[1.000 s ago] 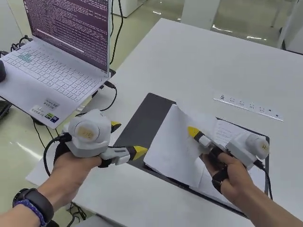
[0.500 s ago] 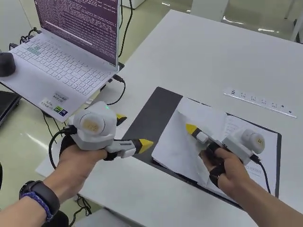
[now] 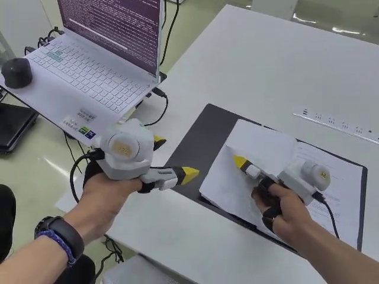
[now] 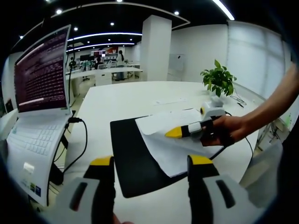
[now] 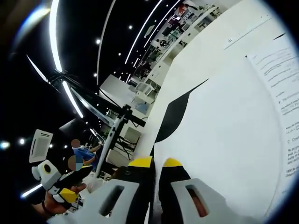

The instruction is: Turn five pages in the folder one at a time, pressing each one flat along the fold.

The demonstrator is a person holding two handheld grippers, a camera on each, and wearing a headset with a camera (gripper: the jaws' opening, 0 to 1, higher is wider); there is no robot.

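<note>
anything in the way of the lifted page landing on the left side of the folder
Nothing visible. The black left cover is bare. The right hand-held gripper holds the page beside it; the left hand-held gripper hovers open by its near edge.

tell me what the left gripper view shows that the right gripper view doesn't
Left gripper view: the laptop with its lit screen, a potted plant, and the right gripper seen from outside, shut on the lifted page, framed by the left gripper with its own jaws open. Right gripper view: lines of print on the printed sheet beside the lifted page. Both: the black folder and the lifted page on the white table.
</note>
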